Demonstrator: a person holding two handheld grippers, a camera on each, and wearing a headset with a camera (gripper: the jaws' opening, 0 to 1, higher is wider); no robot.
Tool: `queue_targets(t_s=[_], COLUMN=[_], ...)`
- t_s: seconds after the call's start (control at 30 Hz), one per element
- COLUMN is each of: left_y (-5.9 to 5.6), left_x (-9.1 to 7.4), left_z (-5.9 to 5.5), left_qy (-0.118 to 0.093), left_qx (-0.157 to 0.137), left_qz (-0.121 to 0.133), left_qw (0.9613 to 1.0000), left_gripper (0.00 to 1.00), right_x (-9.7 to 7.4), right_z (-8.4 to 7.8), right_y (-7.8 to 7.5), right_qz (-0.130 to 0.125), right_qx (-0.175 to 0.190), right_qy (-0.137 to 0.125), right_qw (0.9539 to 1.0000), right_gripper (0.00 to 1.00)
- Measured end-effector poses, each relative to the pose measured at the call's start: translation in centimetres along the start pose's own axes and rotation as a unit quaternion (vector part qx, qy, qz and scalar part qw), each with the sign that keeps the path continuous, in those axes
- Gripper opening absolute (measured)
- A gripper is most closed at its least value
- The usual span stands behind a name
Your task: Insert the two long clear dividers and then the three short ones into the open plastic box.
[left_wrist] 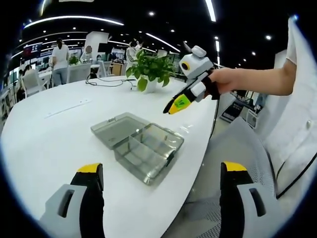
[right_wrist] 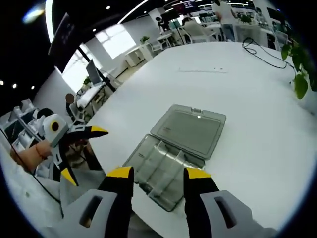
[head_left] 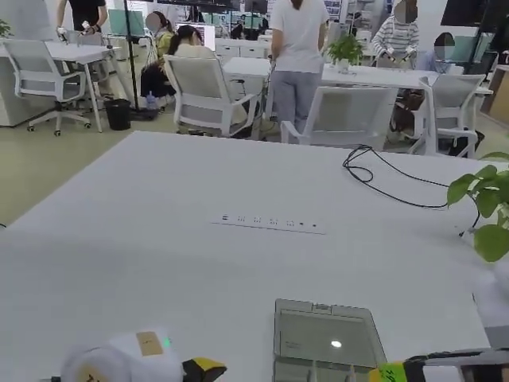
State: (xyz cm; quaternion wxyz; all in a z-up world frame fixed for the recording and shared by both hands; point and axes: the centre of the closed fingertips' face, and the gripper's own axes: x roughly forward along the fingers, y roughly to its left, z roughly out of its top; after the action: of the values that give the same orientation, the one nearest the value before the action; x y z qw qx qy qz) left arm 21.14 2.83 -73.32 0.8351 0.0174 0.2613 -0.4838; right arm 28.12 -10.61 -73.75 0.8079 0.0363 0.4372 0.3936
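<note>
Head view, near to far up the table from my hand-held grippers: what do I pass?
open plastic box → recessed socket strip → black cable → white office chair just past the far edge of the table.

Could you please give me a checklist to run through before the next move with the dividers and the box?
1. Box open: ok. The plastic box lies with its lid folded flat on the table.
2. Left gripper free: ok. Its jaws are wide apart with nothing between them.
3. Right gripper free: ok. Its jaws are apart with nothing between them.
4. Parts to insert located: cannot tell. Clear ribs seem to stand inside the box, but their count is unclear.
5. Box position: ok. It sits near the table edge, ahead of both grippers.
6. Cable and plant: ok. Both are well apart from the box.
</note>
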Motion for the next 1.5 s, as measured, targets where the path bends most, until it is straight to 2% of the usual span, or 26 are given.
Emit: queue_targets(t_s=[0.13,0.23,0.4,0.53,0.57,0.6,0.67,0.73,0.77,0.8,0.9,0.93,1.0,1.07,1.13,1.17,1.23,1.37,1.5], left_y=[0.2,0.3,0.5,0.6,0.6,0.6,0.6,0.6,0.7,0.7,0.8,0.8,0.9,1.0,1.1,1.1,1.2,1.3,1.4], left_x=[0.0,-0.1,-0.1,-0.1,-0.1,0.0,0.0,0.1,0.1,0.1,0.2,0.3,0.3,0.3,0.3,0.4,0.4,0.4,0.4], left_z=[-0.1,-0.1,-0.1,-0.2,-0.2,-0.2,-0.3,-0.3,-0.3,-0.3,-0.4,-0.4,-0.6,-0.7,-0.8,-0.9,-0.9,-0.9,-0.7], left_qy=[0.000,-0.001,0.000,0.001,0.001,0.001,0.002,0.002,0.001,0.001,0.000,0.000,0.002,0.002,0.000,0.001,-0.001,-0.002,-0.005], left_qx=[0.000,0.002,0.002,0.002,0.002,0.001,0.002,0.001,0.000,0.000,-0.001,0.000,0.002,0.001,-0.004,-0.004,-0.005,-0.008,-0.009], left_qz=[0.004,0.008,0.011,0.010,0.009,0.008,0.007,0.006,0.006,0.005,0.002,0.001,0.000,0.000,-0.001,-0.002,-0.002,-0.003,-0.004], left_qw=[1.0000,1.0000,0.9999,1.0000,1.0000,1.0000,1.0000,1.0000,1.0000,1.0000,1.0000,1.0000,1.0000,1.0000,1.0000,1.0000,1.0000,1.0000,0.9999], left_gripper=[1.00,1.00,1.00,1.00,1.00,1.00,1.00,1.00,1.00,1.00,1.00,1.00,1.00,1.00,1.00,1.00,1.00,1.00,1.00], right_x=[-1.0,-1.5,-1.7,-1.5,-1.4,-1.3,-1.2,-0.8,-0.7,-0.5,-0.1,0.1,0.5,0.8,1.1,1.2,1.5,2.0,2.5], right_z=[-1.0,-1.9,-3.2,-4.7,-4.8,-5.1,-5.7,-6.6,-7.0,-7.5,-8.3,-8.4,-8.8,-9.0,-9.3,-9.6,-9.9,-10.4,-10.6], right_y=[-0.6,-1.2,-1.8,-2.8,-2.9,-2.9,-3.3,-3.8,-4.0,-4.2,-4.8,-4.9,-5.2,-5.5,-5.8,-6.1,-6.2,-6.5,-6.9], right_qz=[0.008,0.012,0.024,0.026,0.027,0.033,0.033,0.038,0.037,0.040,0.039,0.040,0.041,0.042,0.044,0.045,0.048,0.055,0.054], right_qx=[-0.053,-0.115,-0.163,-0.224,-0.230,-0.254,-0.270,-0.304,-0.313,-0.332,-0.368,-0.376,-0.384,-0.389,-0.400,-0.409,-0.417,-0.424,-0.426], right_qy=[0.016,0.035,0.060,0.099,0.103,0.110,0.126,0.149,0.161,0.173,0.198,0.201,0.208,0.211,0.220,0.229,0.236,0.244,0.249], right_qw=[0.9984,0.9927,0.9845,0.9692,0.9673,0.9603,0.9539,0.9400,0.9351,0.9264,0.9077,0.9036,0.8985,0.8958,0.8883,0.8824,0.8767,0.8707,0.8679], right_gripper=[0.48,0.55,0.61,0.63,0.63,0.63,0.64,0.64,0.64,0.64,0.63,0.62,0.60,0.59,0.56,0.55,0.55,0.54,0.52])
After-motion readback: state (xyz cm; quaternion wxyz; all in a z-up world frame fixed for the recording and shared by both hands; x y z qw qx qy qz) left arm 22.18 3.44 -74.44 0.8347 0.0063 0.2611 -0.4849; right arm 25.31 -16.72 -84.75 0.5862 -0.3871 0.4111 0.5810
